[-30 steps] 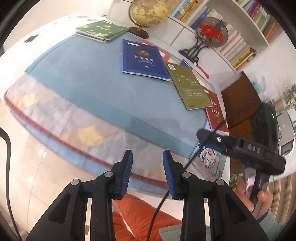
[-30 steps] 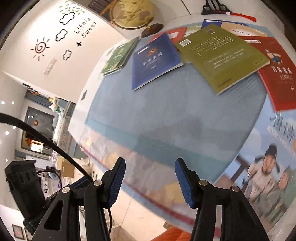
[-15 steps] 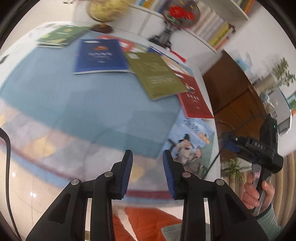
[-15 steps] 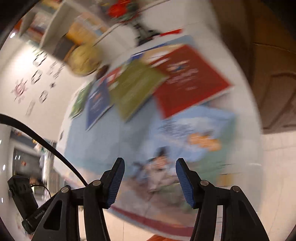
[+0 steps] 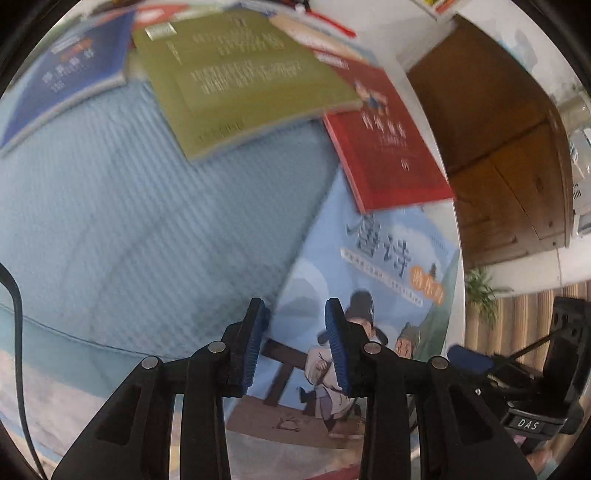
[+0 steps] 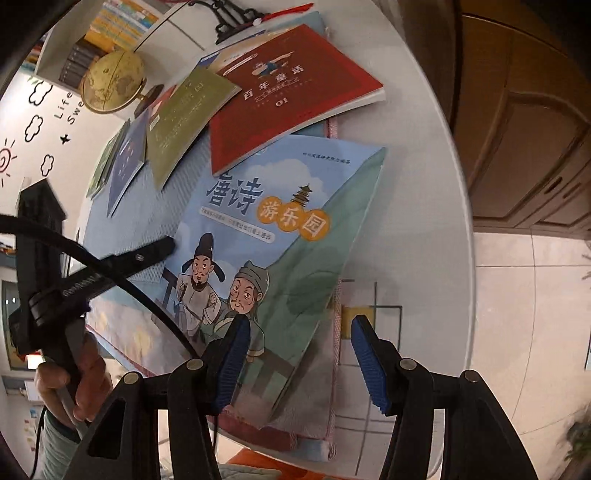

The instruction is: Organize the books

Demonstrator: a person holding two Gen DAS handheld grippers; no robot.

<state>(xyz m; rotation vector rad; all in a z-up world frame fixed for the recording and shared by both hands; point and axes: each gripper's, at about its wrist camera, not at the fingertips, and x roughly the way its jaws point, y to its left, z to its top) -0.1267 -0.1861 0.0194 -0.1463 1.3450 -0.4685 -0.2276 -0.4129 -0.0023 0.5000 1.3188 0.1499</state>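
The right claw [image 6: 299,365] is hovering nearest, its blue pads standing apart over the near right corner of the illustrated book [image 6: 280,236], with nothing between them. The left claw [image 5: 297,349] is pointing down at the same book's near left part [image 5: 369,295], its pads standing closer together but also apart and gripping nothing; whether they are touching the cover cannot be told.

The illustrated book is lying flat near the right edge of the round white table [image 6: 417,184], partly on a light blue cloth [image 5: 129,203]. Its cover is showing pale blue sky, a green slope, two cartoon figures in old robes and orange title discs. Beyond it, a red book [image 6: 291,92] is overlapping its far edge, then an olive green book [image 6: 188,118] is lying partly on the red one, and a dark blue book [image 6: 123,166] is lying furthest left.

The right wrist view is sharp and is showing the globe [image 6: 112,81], the bookshelf [image 6: 107,33] behind it, wall decals, and a hand [image 6: 79,384] gripping the left claw's handle. The left wrist view is blurring the far books but is showing the cloth's ribbed weave, a brown wooden cabinet [image 5: 498,147], and the right claw's body [image 5: 528,376] at the lower right.
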